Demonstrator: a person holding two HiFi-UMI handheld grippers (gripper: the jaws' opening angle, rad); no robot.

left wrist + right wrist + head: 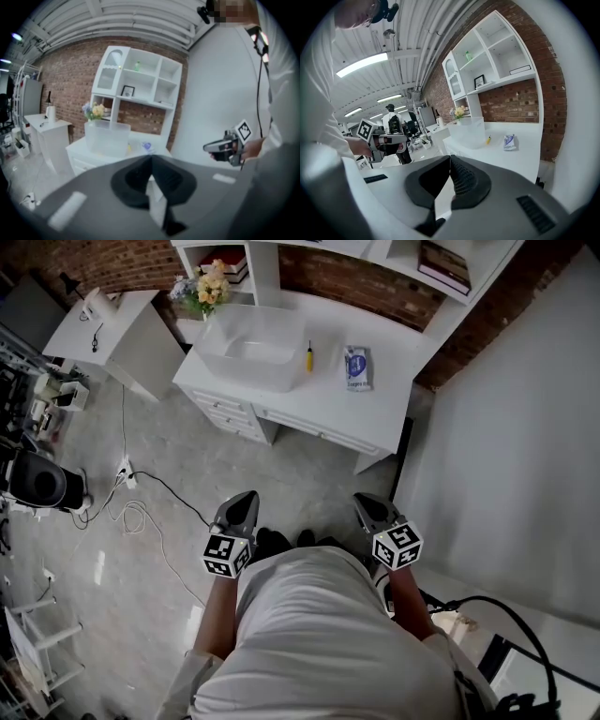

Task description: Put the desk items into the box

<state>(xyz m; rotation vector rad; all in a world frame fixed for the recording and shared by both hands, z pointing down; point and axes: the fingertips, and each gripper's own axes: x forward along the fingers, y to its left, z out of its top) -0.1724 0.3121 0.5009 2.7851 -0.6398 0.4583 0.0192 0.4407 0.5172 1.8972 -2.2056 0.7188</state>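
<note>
Seen from the head camera, a person in a white top stands on a grey floor, well apart from a white desk [380,407] at twelve o'clock. The left gripper [247,499] at seven o'clock and the right gripper [364,502] at five o'clock both point toward the desk, each carrying a cube with black-and-white square markers. On the desk sits a translucent box [246,371] with nothing visible inside. A small yellow item [308,357] lies just beside the box at its three o'clock, and a blue-and-white packet [357,367] lies further toward three o'clock, apart from both. Only this view shows the cables [141,507] trailing over the floor at nine o'clock. Each gripper's own view shows its claw pinched fully together with nothing between the tips. The left gripper view alone shows a small framed picture [127,90] on the white shelf unit [140,75] above the desk, with yellow flowers [96,110] beside the box and a hand holding the right gripper at three o'clock. The right gripper view alone shows long ceiling lights [361,64] at eleven o'clock and a distant standing figure [392,123] at nine o'clock. The packet's print is too small to read, and no other writing is legible.
</note>
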